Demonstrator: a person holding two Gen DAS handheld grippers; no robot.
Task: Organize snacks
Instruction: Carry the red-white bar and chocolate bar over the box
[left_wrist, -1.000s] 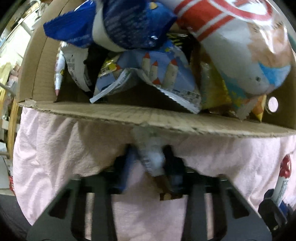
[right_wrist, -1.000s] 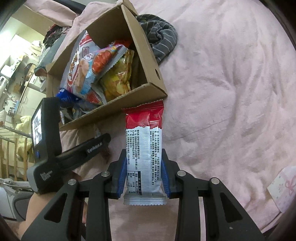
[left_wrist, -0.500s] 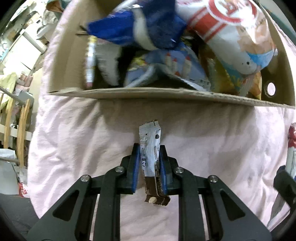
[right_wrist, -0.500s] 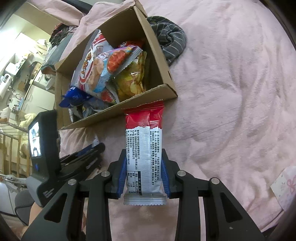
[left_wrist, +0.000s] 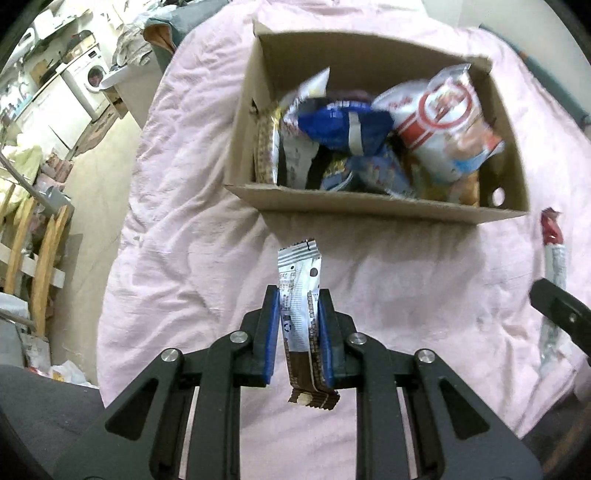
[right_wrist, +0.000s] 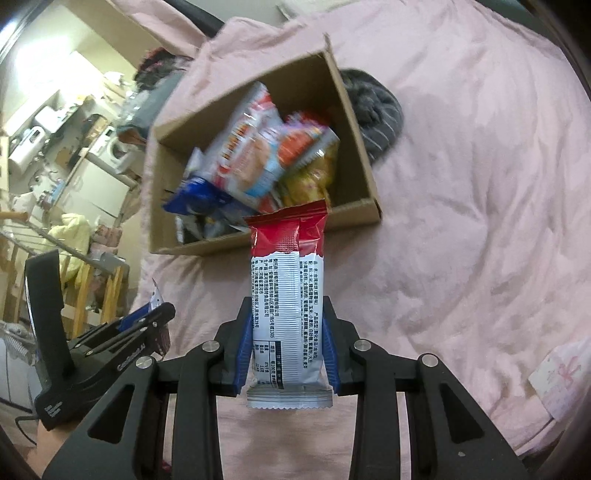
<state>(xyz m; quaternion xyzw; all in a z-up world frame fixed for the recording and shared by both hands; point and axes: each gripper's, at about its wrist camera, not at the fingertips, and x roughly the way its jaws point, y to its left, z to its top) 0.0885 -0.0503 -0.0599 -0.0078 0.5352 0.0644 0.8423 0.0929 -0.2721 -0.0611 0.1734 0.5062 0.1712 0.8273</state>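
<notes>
A cardboard box (left_wrist: 369, 210) full of snack bags stands on a pink bedspread (left_wrist: 192, 206); it also shows in the right wrist view (right_wrist: 354, 221). My left gripper (left_wrist: 298, 306) is shut on a white and brown snack bar (left_wrist: 300, 291) and holds it above the bedspread, short of the box's near wall. My right gripper (right_wrist: 287, 325) is shut on a red and white snack bar (right_wrist: 287, 280), its red end near the box's near wall. The right gripper and its bar show at the right edge of the left wrist view (left_wrist: 552, 266).
A grey striped cloth (right_wrist: 373, 110) lies behind the box on the right. A white patterned pouch (right_wrist: 561, 373) lies at the bed's near right. The bed edge drops to the floor on the left, with a wooden rack (left_wrist: 33, 251) and a washing machine (left_wrist: 92, 74).
Both grippers have pulled back and risen from the box, each with its bar held. The box now looks smaller and its whole inside is visible.
</notes>
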